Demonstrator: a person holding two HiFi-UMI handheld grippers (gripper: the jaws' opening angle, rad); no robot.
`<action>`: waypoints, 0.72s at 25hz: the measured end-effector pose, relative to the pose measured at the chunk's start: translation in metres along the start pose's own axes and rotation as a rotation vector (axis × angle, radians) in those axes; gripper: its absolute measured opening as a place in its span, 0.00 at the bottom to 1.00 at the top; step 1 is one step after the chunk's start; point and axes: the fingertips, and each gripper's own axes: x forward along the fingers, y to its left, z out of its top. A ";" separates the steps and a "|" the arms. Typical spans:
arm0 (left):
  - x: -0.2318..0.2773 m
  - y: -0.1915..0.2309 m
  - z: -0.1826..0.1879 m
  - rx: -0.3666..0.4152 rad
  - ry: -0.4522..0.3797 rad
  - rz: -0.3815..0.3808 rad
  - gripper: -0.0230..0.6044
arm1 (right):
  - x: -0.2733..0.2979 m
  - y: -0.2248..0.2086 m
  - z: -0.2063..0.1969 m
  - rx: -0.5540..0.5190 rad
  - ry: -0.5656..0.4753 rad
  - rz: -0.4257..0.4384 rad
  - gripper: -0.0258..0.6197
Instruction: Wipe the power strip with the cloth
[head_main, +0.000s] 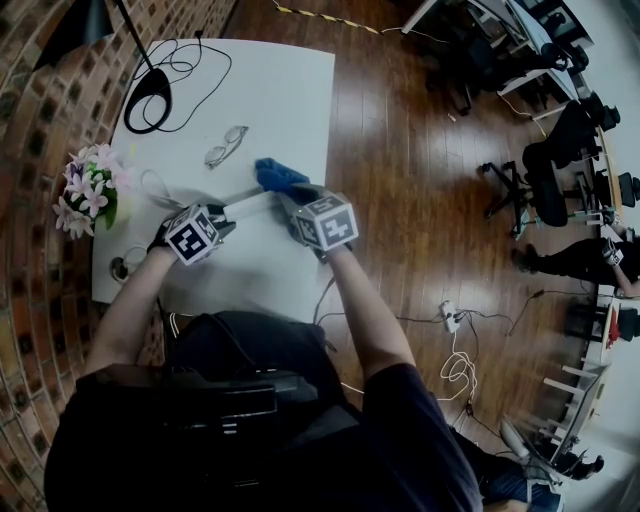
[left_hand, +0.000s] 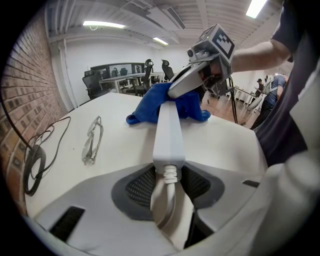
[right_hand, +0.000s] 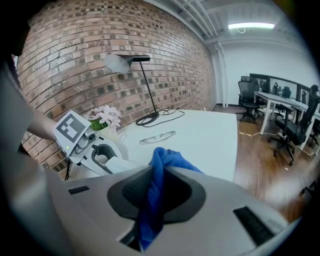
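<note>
Furthest left on the white counter (head_main: 270, 90) stands one bunch of pink flowers (head_main: 88, 190). Behind it is one black lamp base (head_main: 148, 100) with its looped cord, and one pair of glasses (head_main: 225, 146) lies further in. Next comes the left gripper (head_main: 230, 212), its jaws partly apart and clamped on the cord end of the single power strip (left_hand: 169, 132). The strip is a long, slim, plain white bar, and its ribbed white cord sleeve sits between the pads. It runs rightward to the one blue cloth (head_main: 278, 175), which is bunched over its far end. The right gripper (head_main: 290, 195) has its jaws nearly together, pinching a fold of that cloth. Open counter surface stretches beyond the cloth toward the far end. Just right of the grippers runs the counter's long edge, then open wooden floor (head_main: 420, 180).
</note>
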 end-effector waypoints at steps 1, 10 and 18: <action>0.000 0.000 0.000 0.001 -0.003 0.001 0.32 | 0.000 0.000 0.000 0.003 0.000 0.000 0.12; -0.001 -0.001 0.002 0.008 -0.011 -0.004 0.32 | -0.003 -0.015 -0.002 0.005 0.007 -0.024 0.12; -0.001 -0.002 0.005 0.012 -0.012 -0.001 0.32 | -0.015 -0.031 -0.006 0.010 0.055 -0.067 0.12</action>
